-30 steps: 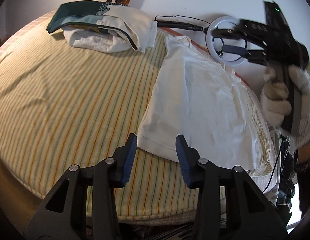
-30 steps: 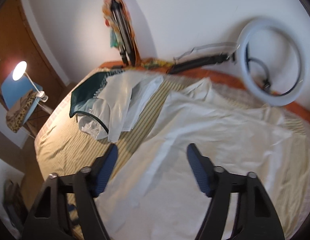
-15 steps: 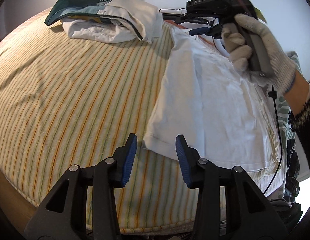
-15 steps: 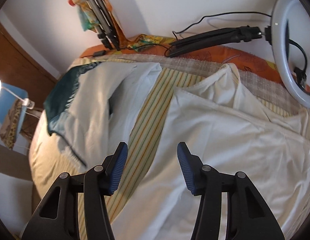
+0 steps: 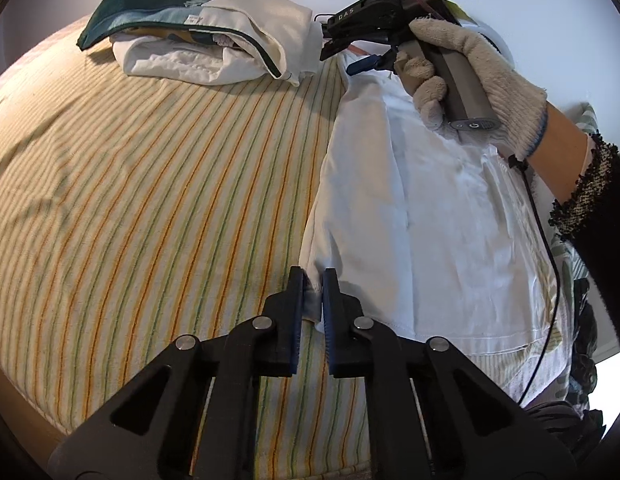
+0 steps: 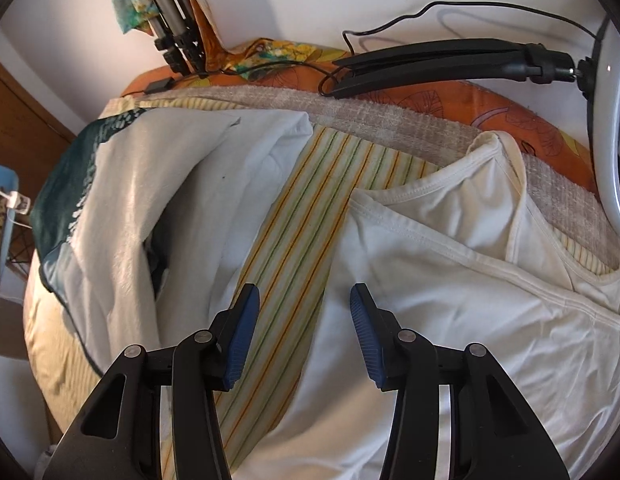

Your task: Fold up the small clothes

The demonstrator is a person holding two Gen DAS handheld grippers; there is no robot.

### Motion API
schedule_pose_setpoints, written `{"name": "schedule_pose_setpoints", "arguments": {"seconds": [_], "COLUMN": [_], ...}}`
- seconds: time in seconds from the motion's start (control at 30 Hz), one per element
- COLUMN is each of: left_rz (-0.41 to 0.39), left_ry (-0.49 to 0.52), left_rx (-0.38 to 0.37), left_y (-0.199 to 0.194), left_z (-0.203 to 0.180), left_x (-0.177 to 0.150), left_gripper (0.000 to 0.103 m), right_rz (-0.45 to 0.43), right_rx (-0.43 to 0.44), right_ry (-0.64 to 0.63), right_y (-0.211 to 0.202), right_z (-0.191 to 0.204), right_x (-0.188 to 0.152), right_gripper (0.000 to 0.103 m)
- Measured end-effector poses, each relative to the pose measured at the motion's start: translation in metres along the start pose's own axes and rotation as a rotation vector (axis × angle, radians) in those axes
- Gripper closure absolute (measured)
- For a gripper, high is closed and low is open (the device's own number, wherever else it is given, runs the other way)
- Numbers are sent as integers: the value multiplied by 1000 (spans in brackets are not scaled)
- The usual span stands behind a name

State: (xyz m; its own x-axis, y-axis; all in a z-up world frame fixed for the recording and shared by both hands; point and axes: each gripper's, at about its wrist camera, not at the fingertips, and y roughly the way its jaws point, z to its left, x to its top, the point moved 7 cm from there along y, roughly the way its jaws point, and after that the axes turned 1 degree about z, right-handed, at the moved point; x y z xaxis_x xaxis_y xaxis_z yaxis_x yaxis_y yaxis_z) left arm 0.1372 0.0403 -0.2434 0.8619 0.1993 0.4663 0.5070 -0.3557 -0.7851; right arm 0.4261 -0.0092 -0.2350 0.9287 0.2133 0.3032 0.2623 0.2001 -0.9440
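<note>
A white sleeveless top (image 5: 430, 216) lies flat on the striped bed cover (image 5: 149, 184). My left gripper (image 5: 313, 300) is shut on the top's near left hem corner. My right gripper (image 5: 342, 58), held by a gloved hand, hovers over the top's far left shoulder. In the right wrist view the right gripper (image 6: 303, 320) is open, its fingers straddling the top's left edge (image 6: 430, 280) just below the shoulder strap (image 6: 414, 196).
A pile of folded clothes, white and dark green (image 5: 213, 44), lies at the far left of the bed, also in the right wrist view (image 6: 149, 200). A ring light (image 6: 614, 120) on a black stand (image 6: 450, 60) and a tripod (image 6: 173, 20) stand at the wall.
My left gripper has closed on the hem corner. My right gripper has moved down and forward to the top's far shoulder, still open.
</note>
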Motion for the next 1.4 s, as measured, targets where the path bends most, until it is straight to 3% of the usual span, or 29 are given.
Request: {"name": "schedule_pose_setpoints", "arguments": {"seconds": [0.13, 0.27, 0.33, 0.6, 0.87, 0.97, 1.2, 1.4], "left_rz": [-7, -23, -35, -74, -60, -41, 39, 75], "left_ry": [-8, 3, 24, 139, 259, 303, 343, 356], "left_rx": [-11, -27, -34, -38, -85, -100, -107, -142], "left_y": [-1, -7, -11, -28, -30, -28, -13, -8], "left_z": [0, -6, -13, -52, -101, -117, -129, -139], "left_x": [0, 1, 2, 3, -4, -9, -21, -28], "left_gripper": [99, 100, 100, 100, 100, 100, 100, 100], "right_rz": [10, -5, -12, -117, -185, -211, -181, -167], "right_rx": [-54, -94, -61, 43, 81, 56, -25, -31], "right_ry": [-38, -65, -43, 35, 80, 71, 123, 143], "right_y": [4, 2, -1, -38, -79, -92, -81, -71], "right_z": [1, -3, -10, -39, -76, -92, -133, -151], "right_x": [4, 5, 4, 3, -20, -35, -54, -58], "right_gripper": [66, 97, 100, 101, 102, 102, 102, 101]}}
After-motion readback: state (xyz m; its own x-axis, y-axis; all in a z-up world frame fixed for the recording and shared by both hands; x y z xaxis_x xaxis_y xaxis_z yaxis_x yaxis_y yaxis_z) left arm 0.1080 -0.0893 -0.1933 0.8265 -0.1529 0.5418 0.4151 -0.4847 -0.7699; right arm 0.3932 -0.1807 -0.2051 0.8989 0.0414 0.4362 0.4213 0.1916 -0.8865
